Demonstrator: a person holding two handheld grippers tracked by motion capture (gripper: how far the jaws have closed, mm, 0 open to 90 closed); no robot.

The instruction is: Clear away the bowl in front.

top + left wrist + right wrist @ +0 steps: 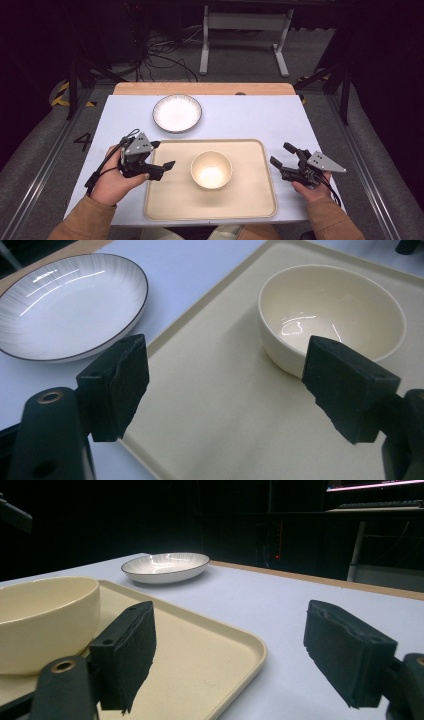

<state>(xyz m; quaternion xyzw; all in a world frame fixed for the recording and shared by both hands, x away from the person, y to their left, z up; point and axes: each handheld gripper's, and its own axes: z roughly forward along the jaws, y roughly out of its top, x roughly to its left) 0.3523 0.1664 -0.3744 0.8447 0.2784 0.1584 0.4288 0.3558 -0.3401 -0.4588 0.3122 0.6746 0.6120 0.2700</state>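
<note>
1. The cream bowl (211, 170) stands upright near the middle of the beige tray (165, 210), which lies on the desk (250, 120) in front of the person.
2. The left gripper (165, 155) hangs over the tray's left edge, its jaws standing wide apart with nothing between them. They point toward the bowl, which lies just to their right in the high view and ahead in the left gripper view (332, 315).
3. The right gripper (281, 155) rests beyond the tray's right edge, jaws also spread wide and empty, aimed up the desk and a little inward. It stands farther from the bowl than the left one.
4. The striped plate (177, 113) sits on the bare desk beyond the tray's far left corner, apart from both bowl and tray.
5. The bowl is round, so no axis matters; my judgement is that the left gripper is better placed to take the near rim.
</note>
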